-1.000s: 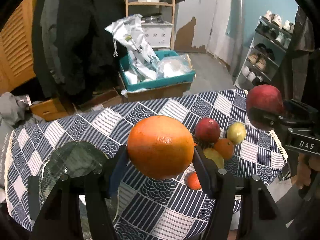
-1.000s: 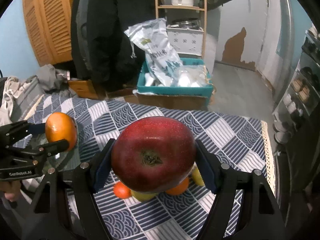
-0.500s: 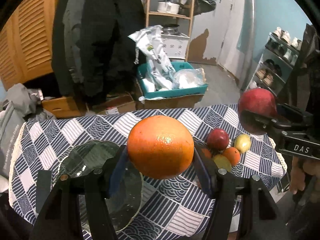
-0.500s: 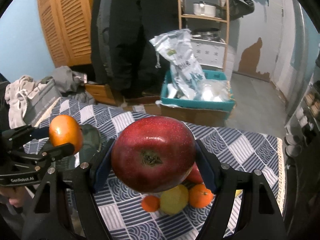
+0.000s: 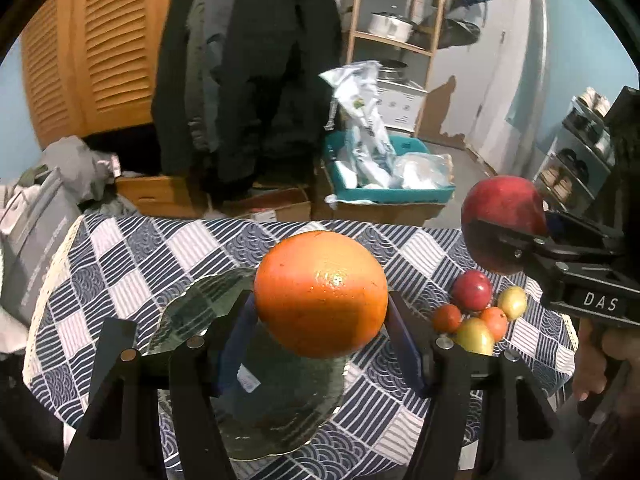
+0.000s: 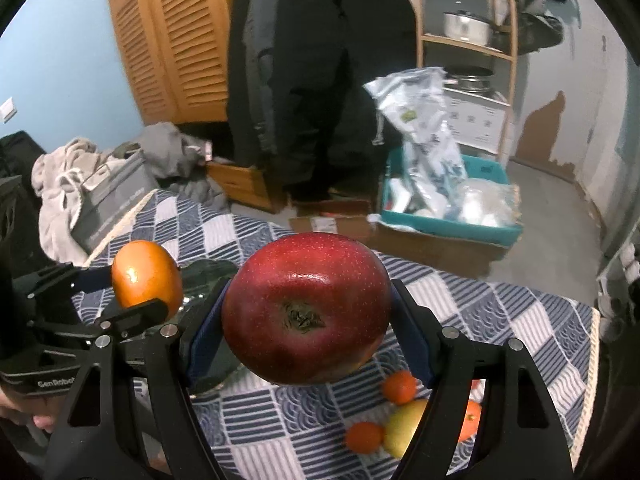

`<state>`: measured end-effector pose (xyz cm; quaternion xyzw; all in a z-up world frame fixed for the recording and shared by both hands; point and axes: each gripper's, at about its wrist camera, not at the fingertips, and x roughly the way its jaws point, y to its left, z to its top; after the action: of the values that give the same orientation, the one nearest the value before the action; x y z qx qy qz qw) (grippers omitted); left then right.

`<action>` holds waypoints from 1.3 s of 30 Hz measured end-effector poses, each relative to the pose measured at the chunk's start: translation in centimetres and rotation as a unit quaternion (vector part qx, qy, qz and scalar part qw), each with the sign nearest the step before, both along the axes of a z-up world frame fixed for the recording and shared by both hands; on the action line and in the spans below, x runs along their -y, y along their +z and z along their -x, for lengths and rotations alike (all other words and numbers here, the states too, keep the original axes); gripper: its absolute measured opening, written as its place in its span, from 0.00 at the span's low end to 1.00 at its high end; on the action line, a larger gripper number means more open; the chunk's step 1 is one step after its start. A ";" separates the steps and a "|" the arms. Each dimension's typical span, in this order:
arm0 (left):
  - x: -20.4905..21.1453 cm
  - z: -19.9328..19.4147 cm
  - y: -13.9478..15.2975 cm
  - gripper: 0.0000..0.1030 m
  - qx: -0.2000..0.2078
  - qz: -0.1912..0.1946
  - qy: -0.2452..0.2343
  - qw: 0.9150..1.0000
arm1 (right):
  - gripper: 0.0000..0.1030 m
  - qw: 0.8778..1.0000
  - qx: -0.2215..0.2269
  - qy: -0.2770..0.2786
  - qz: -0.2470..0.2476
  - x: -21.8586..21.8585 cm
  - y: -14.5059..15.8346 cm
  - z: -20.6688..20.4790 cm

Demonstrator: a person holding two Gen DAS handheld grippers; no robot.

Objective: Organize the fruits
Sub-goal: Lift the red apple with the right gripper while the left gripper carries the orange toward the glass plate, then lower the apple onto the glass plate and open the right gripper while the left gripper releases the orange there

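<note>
My left claw (image 5: 320, 320) is closed on the orange (image 5: 321, 294), its two blue pads pressing the widest part from both sides, and it holds the fruit in the air above the glass plate (image 5: 256, 396). My right claw (image 6: 308, 332) grips the red apple (image 6: 306, 314) in the same way, at the middle, with the stem hollow turned toward the camera. I judge that both fruits are firm, round and a little heavy, and the apple skin looks smooth and shiny, so it can slip or roll if the pads sit off the widest part. Too much force can bruise them. The plate looks like glass and I think it is fragile, so I should put the fruit down softly. Farther out, a small pile of fruits (image 5: 478, 314) lies on the bench (image 5: 132, 256) with its checked blue cloth, well apart from the plate.
</note>
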<state>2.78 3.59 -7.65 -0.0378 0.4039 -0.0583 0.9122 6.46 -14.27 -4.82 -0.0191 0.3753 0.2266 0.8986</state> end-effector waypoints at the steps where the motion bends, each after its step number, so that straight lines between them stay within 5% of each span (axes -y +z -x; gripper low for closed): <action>1: -0.5 0.0 -0.1 0.64 -0.002 0.001 0.005 1.000 | 0.74 1.000 -0.003 0.005 0.000 -0.7 -0.1 -0.2; 21: -8.1 -0.5 -7.0 0.64 -0.078 -0.014 0.085 0.993 | 0.74 0.991 -0.103 0.079 0.025 -11.4 -7.2 -3.7; 39: -9.2 -1.5 -13.1 0.65 -0.166 -0.018 0.086 0.982 | 0.74 0.976 -0.175 0.110 0.063 -14.7 -13.8 -3.8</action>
<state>4.32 12.84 -20.73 -0.0649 0.5462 0.0353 0.8344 10.21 0.39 -18.61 -0.0770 0.5357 0.2993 0.7858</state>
